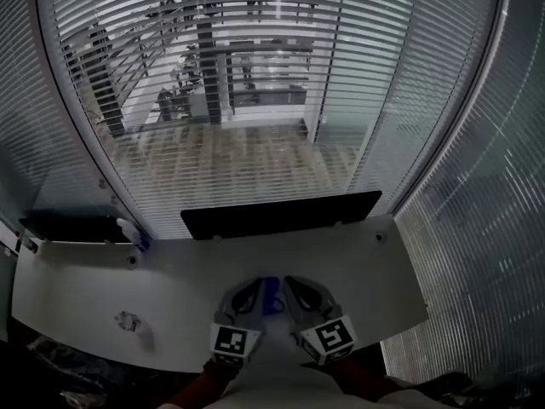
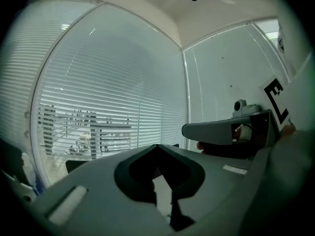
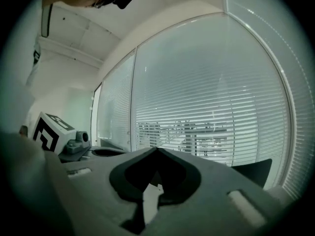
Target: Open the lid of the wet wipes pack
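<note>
In the head view the left gripper (image 1: 255, 286) and right gripper (image 1: 294, 283) hover side by side at 6 o'clock over the white tabletop (image 1: 366, 271). Each gripper's fingers (image 2: 88, 186) are closed tip to tip, with nothing between them. A blue sliver between the grippers may be the wet wipes pack (image 1: 271, 295); its lid is hidden.

Blue thing (image 1: 270, 295) mostly hidden between left hand-held gripper (image 1: 256, 284) and right hand-held gripper (image 1: 289, 281); tiny indistinct scrap (image 1: 128, 320).
</note>
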Demonstrator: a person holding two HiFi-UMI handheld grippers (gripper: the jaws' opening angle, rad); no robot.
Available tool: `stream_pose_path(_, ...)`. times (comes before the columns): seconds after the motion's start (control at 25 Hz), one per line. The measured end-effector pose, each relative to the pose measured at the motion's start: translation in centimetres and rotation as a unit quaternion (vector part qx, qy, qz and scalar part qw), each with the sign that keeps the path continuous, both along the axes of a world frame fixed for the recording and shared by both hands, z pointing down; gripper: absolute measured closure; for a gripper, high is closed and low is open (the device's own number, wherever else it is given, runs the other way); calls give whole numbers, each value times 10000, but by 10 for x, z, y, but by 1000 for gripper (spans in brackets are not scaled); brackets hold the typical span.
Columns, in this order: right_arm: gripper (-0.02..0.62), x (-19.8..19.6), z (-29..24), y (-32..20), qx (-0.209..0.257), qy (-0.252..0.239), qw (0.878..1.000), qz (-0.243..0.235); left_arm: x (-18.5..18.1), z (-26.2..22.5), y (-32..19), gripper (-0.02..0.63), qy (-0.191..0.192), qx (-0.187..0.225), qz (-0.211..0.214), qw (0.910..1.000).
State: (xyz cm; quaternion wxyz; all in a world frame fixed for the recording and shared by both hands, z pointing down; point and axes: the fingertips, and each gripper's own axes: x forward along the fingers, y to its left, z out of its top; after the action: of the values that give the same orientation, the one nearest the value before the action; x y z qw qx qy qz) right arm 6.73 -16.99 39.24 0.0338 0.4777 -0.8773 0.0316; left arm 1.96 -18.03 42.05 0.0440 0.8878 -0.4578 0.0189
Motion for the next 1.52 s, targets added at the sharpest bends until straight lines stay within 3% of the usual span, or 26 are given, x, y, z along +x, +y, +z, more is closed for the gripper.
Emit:
stream_pose_path(0.16, 594, 0, 8, 7, -45, -225, 9997, 38, 4, -5, 6, 604, -56, 106, -74, 9999)
stream_pose_path(0.52, 595, 10, 6, 4, 29, -230, 9995, 235, 22, 0, 9, 604, -118, 195, 23, 9997)
stream_pose_path(1.52, 595, 4, 9, -2, 39, -217, 9996, 197, 13, 5, 0, 603, -50, 98, -136, 9998)
